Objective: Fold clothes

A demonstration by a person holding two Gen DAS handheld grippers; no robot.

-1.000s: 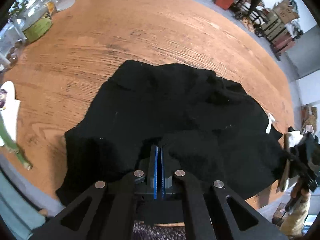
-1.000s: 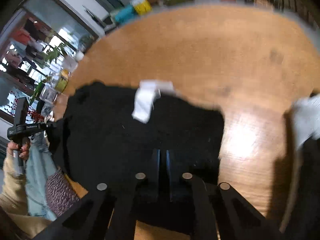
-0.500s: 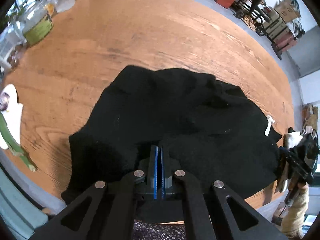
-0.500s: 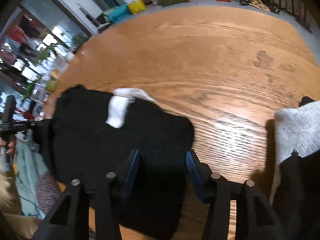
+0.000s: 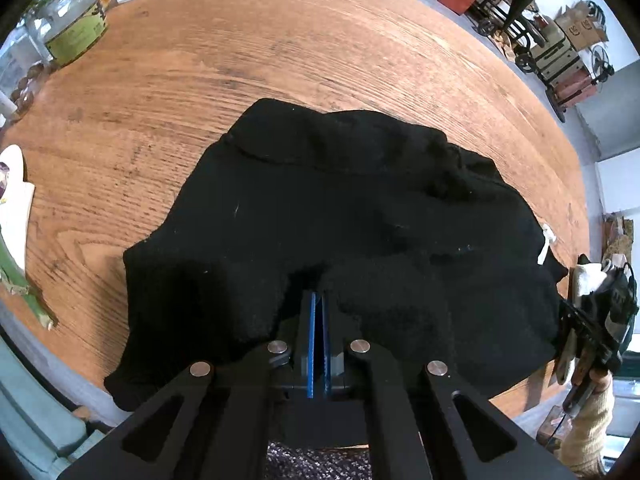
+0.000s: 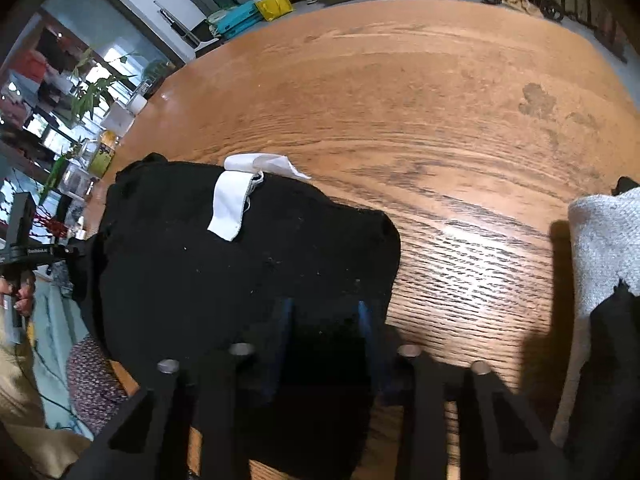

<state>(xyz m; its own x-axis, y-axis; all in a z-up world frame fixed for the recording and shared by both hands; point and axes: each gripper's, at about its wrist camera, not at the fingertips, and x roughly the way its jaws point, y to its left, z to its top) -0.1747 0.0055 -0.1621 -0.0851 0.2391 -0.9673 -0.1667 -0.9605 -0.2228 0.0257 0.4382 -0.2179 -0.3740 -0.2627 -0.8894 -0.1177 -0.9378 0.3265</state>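
A black garment (image 5: pixel 340 208) lies crumpled on the round wooden table (image 5: pixel 280 40), reaching the near edge. My left gripper (image 5: pixel 319 300) is shut on a fold of its near edge. In the right wrist view the same black garment (image 6: pixel 224 264) shows a white label (image 6: pixel 232 204) turned up. My right gripper (image 6: pixel 326 312) is open, its blue-padded fingers apart over the garment's near corner. The right gripper also shows at the far right of the left wrist view (image 5: pixel 596 320).
Glass jars (image 5: pixel 72 28) stand at the table's far left edge. A white and green object (image 5: pixel 12 220) lies at the left edge. A grey and black pile of clothes (image 6: pixel 608 280) sits at the right. Clutter and carts stand on the floor beyond.
My right gripper has opened and let go of the garment, which has settled on the table. My left gripper stays shut on the fold and has barely moved.
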